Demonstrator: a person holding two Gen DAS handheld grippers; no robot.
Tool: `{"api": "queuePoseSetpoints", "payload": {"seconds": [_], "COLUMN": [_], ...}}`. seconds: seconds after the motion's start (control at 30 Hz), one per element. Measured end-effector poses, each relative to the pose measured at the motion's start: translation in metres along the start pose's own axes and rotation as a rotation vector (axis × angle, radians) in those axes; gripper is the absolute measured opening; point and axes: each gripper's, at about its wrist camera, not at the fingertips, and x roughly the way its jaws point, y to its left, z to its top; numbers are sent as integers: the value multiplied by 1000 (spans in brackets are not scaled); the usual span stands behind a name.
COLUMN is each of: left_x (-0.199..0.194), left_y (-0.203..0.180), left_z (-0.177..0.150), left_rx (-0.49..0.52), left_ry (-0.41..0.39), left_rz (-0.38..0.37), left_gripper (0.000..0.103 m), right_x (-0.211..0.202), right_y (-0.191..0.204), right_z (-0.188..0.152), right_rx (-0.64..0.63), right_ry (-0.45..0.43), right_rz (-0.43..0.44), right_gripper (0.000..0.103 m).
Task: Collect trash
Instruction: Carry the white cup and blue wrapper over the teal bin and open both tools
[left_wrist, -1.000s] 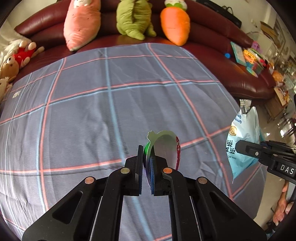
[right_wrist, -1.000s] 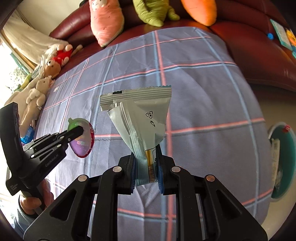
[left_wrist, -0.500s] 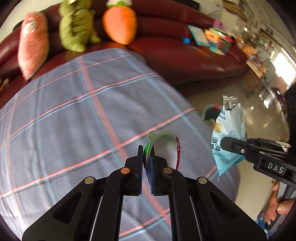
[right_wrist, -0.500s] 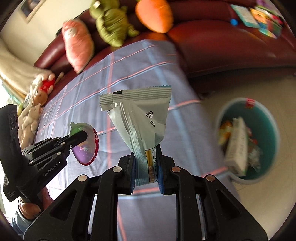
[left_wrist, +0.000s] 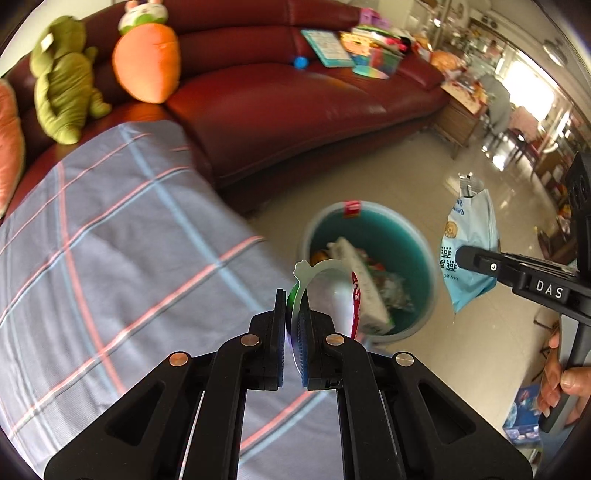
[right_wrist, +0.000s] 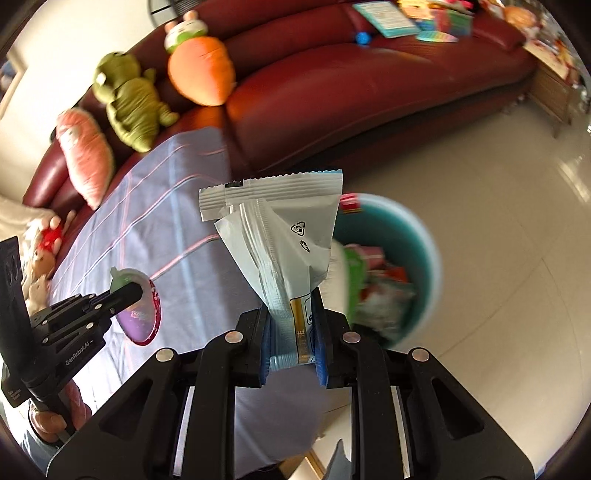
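My left gripper is shut on a round foil lid with a red rim, held on edge in front of a teal trash bin. That bin stands on the floor beside the table and holds several wrappers. My right gripper is shut on a pale snack wrapper, whose crimped top stands up before the teal trash bin. In the left wrist view the right gripper shows at the right with the light-blue wrapper. The right wrist view shows the left gripper with the lid at the left.
A table under a grey-blue plaid cloth lies left of the bin. A dark red sofa curves behind it, carrying an orange carrot plush, a green plush and books. Pale floor tiles spread to the right.
Both grippers swung right, from over the plaid table to its end. The teal bin came into full view ahead of them. Both grips stayed shut on the lid and the wrapper.
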Motion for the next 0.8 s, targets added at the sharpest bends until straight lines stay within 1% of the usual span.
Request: {"api": "queuePoseSetpoints", "payload": {"seconds": [0.17,0.27,0.53,0.6,0.63,0.67,0.8], "left_x": [23,35,60,66,69,71,78], "left_y": [-31,-44,-54,-54,-55,-55,-55], "left_z": [11,16,23,24,25,25,26], "left_rx": [42,60,56,55,55,55,54], "left_ry": [31,47,82,91,95,100,112], "left_rz": [-30,-42,-58,-59,-59,-60,-62], "left_gripper": [7,7,7,7,7,7,7], "right_x": [3,5,29,36,39,43,47], "right_y": [-23,-35,-55,-59,-61,-64,-69], "right_z": [5,7,11,11,12,12,11], "right_rx": [26,44,79,87,95,108,126], "right_ry": [9,15,64,71,74,73,81], "right_rz": [-17,-24,-49,-46,-41,-40,-44], "right_gripper": [18,18,20,27,45,60,60]}}
